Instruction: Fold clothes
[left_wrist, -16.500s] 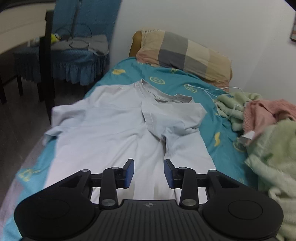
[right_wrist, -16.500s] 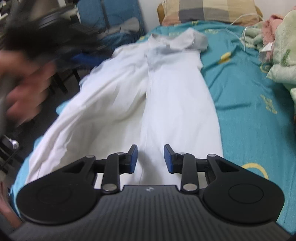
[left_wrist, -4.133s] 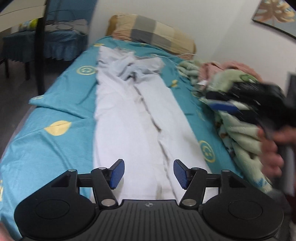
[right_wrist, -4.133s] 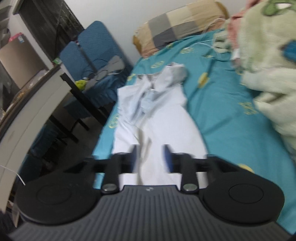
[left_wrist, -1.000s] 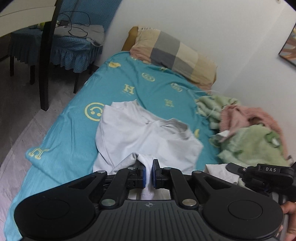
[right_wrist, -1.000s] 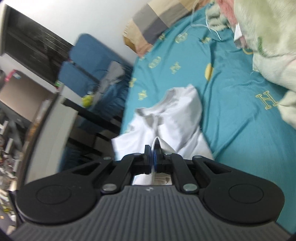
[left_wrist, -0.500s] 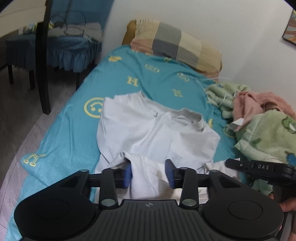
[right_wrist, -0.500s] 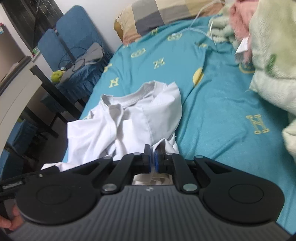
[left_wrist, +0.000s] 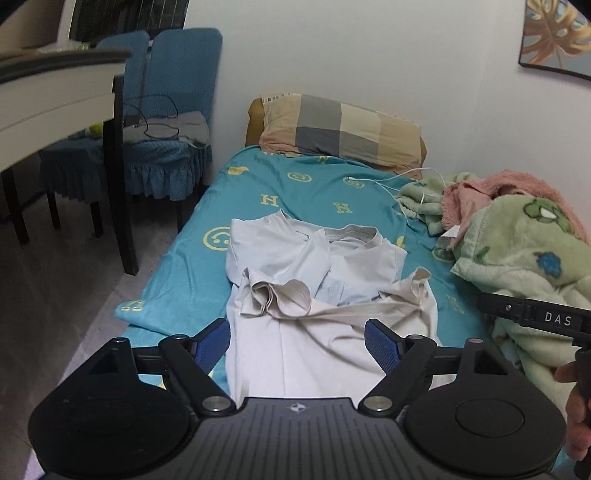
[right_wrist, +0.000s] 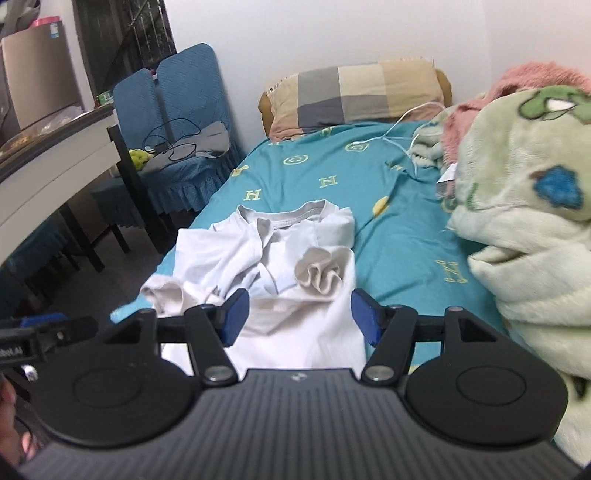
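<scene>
Left gripper (left_wrist: 297, 338) has just been opening: jaws stand wide, nothing gripped, the white T-shirt (left_wrist: 317, 295) lying below and beyond the blue pads (left_wrist: 382, 345). Right gripper (right_wrist: 301, 315) has likewise just been opening and holds nothing; the shirt lies under and ahead of it. The shirt rests folded on the teal bedsheet (left_wrist: 314, 184), two hem corners bunched on top, collar toward the checked pillow (left_wrist: 343, 129). Green blanket (right_wrist: 524, 221) lies to the right.
</scene>
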